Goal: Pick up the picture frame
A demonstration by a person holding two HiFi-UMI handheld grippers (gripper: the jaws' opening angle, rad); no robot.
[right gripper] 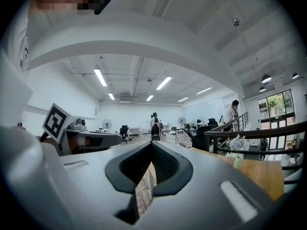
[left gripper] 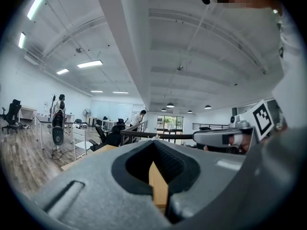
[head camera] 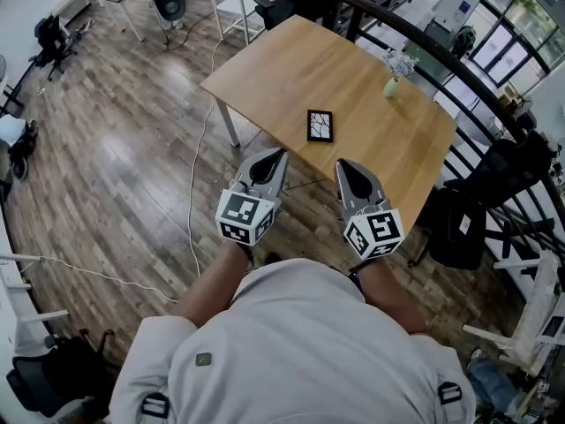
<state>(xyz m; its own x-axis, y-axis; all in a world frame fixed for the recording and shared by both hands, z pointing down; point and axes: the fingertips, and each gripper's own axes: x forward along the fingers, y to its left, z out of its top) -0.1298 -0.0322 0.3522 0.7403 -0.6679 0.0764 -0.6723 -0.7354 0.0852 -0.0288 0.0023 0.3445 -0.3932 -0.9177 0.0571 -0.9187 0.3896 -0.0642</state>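
A small black picture frame with a white, dark-lined picture lies flat on the wooden table, near its front edge. My left gripper is held level over the floor, just short of the table's front edge and left of the frame, jaws shut and empty. My right gripper hangs beside it, slightly right of the frame and also short of the table, shut with nothing held. In the left gripper view my left gripper shows its tips together; in the right gripper view my right gripper looks the same.
A small vase of flowers stands at the table's far right. A dark railing runs behind the table and a black chair sits at its right. A white cable trails over the floor. People stand far off.
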